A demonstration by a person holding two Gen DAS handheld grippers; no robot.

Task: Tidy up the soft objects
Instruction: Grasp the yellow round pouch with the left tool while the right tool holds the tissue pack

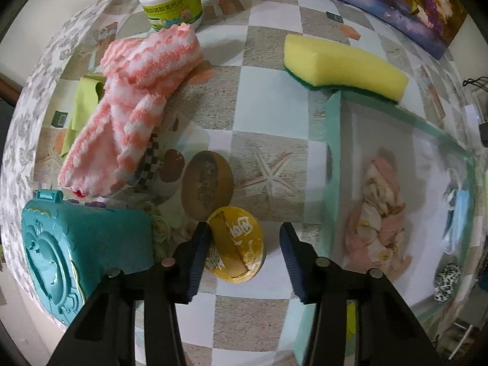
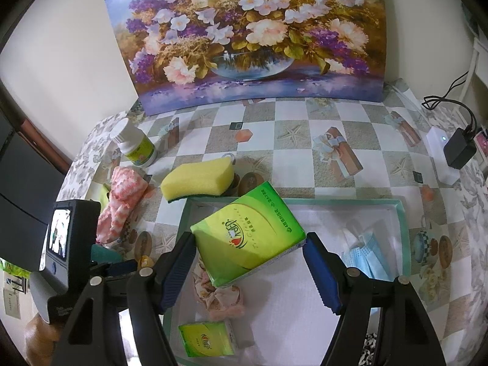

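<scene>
Pointing down at the checkered tablecloth, my left gripper (image 1: 244,227) is open around a small round yellow tin (image 1: 236,244); its left finger is at the tin's edge and the right finger stands apart. A pink-and-white striped fuzzy cloth (image 1: 134,103) lies at the far left, and a yellow sponge (image 1: 344,67) sits by the corner of the teal-rimmed white tray (image 1: 332,152). My right gripper (image 2: 248,238) is shut on a green tissue pack (image 2: 247,244), holding it tilted over the tray (image 2: 292,201). Under it lies a pink scrunchie (image 2: 222,296).
The tray also holds a blue face mask (image 2: 363,256) and a small green tissue pack (image 2: 207,341). A teal plastic case (image 1: 85,253) is close to my left finger. A white bottle (image 1: 170,0) and a flower painting (image 2: 253,30) stand at the back; a charger (image 2: 457,149) sits far right.
</scene>
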